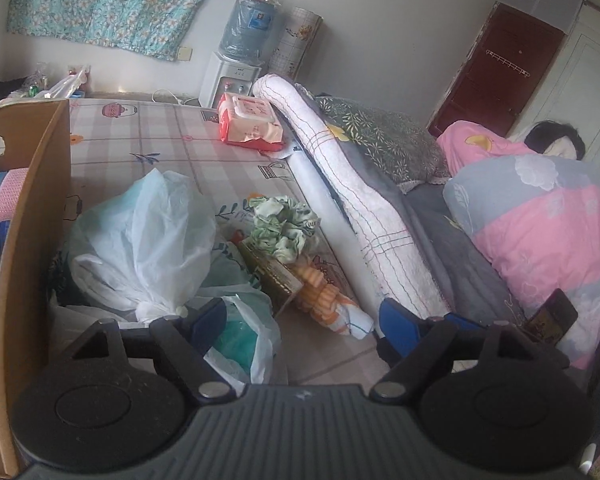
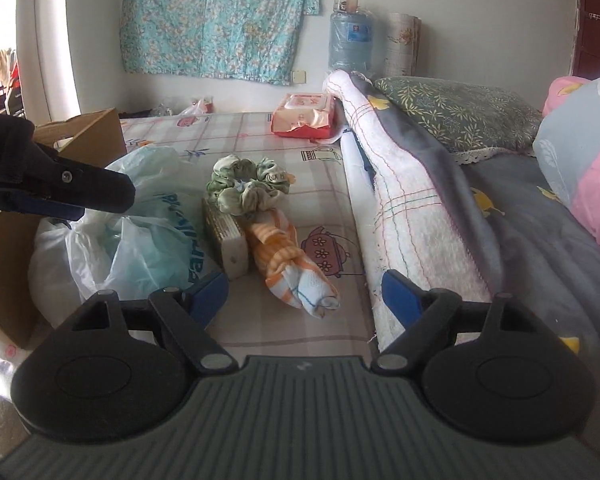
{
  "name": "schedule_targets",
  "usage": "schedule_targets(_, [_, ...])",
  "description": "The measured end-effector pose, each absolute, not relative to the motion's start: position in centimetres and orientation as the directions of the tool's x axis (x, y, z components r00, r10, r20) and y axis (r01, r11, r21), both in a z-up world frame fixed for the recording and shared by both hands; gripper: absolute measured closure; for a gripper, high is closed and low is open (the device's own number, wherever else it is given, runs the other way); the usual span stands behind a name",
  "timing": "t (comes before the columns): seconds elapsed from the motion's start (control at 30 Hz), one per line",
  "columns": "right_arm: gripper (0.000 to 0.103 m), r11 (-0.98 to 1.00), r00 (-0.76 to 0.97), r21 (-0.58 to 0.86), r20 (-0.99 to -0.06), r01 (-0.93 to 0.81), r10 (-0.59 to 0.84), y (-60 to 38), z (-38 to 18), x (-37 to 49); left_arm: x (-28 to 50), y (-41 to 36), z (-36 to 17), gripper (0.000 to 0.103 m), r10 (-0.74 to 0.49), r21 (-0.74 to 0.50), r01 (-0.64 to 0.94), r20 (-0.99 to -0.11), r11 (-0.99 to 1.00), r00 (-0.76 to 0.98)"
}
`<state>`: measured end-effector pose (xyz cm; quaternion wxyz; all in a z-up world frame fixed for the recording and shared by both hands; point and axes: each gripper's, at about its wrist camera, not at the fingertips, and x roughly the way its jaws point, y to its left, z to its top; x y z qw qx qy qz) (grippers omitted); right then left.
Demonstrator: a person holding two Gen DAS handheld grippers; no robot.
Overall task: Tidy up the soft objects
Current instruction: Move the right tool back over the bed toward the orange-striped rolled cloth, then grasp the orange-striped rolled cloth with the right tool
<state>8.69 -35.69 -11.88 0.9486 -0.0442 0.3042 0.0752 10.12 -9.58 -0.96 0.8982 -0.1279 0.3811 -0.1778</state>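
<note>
Both grippers empty, jaws wide apart: right gripper (image 2: 304,294), left gripper (image 1: 304,326). Orange-striped sock roll (image 2: 296,268) lay centre frame on the mattress, green scrunchie (image 2: 248,186) above it. Best approach: straddle the sock's middle, pinch firmly.

The scrunchie (image 2: 247,184) looks like soft, faintly shiny cloth, gathered in folds. The towel (image 2: 296,264) is nubby terry. The bags (image 1: 140,240) are thin, crinkled, glossy plastic. The box (image 1: 28,208) is matt brown cardboard. The gripper fingers (image 2: 400,298) are smooth blue plastic on matt black arms.
</note>
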Motion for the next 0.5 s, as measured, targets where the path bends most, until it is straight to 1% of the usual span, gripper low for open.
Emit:
schedule_targets(0.17, [0.027,0.959,0.782,-0.129,-0.611,-0.253,0.124,-34.4,-13.9,12.7,11.4,-10.4,-2.8,0.033,-0.420,-0.372,0.214,-0.661,0.903,0.622])
schedule_targets(0.23, [0.035,0.952,0.758,-0.137,-0.640,-0.275,0.127,-34.0,-14.9,14.1,11.6,-10.5,-3.2,0.038,-0.426,-0.370,0.225,-0.667,0.901,0.611])
schedule_targets(0.27, [0.038,0.950,0.745,-0.135,-0.655,-0.280,0.127,-34.0,-15.3,14.8,11.7,-10.5,-3.4,0.039,-0.424,-0.365,0.227,-0.671,0.903,0.608])
schedule_targets(0.33, [0.057,0.950,0.717,-0.115,-0.684,-0.289,0.135,-34.0,-16.1,15.6,11.8,-10.5,-3.6,0.041,-0.421,-0.360,0.228,-0.673,0.905,0.608])
schedule_targets(0.37, [0.059,0.954,0.706,-0.093,-0.693,-0.286,0.144,-34.0,-16.3,15.8,11.9,-10.4,-3.6,0.042,-0.424,-0.362,0.230,-0.673,0.903,0.606])
schedule_targets(0.4, [0.068,0.957,0.708,-0.083,-0.691,-0.277,0.145,-34.1,-16.2,15.7,11.9,-10.3,-3.7,0.042,-0.427,-0.365,0.231,-0.673,0.902,0.604])
schedule_targets(0.5, [0.071,0.969,0.694,-0.035,-0.704,-0.246,0.151,-34.6,-15.5,15.0,11.7,-10.1,-3.6,0.042,-0.441,-0.376,0.239,-0.672,0.895,0.595])
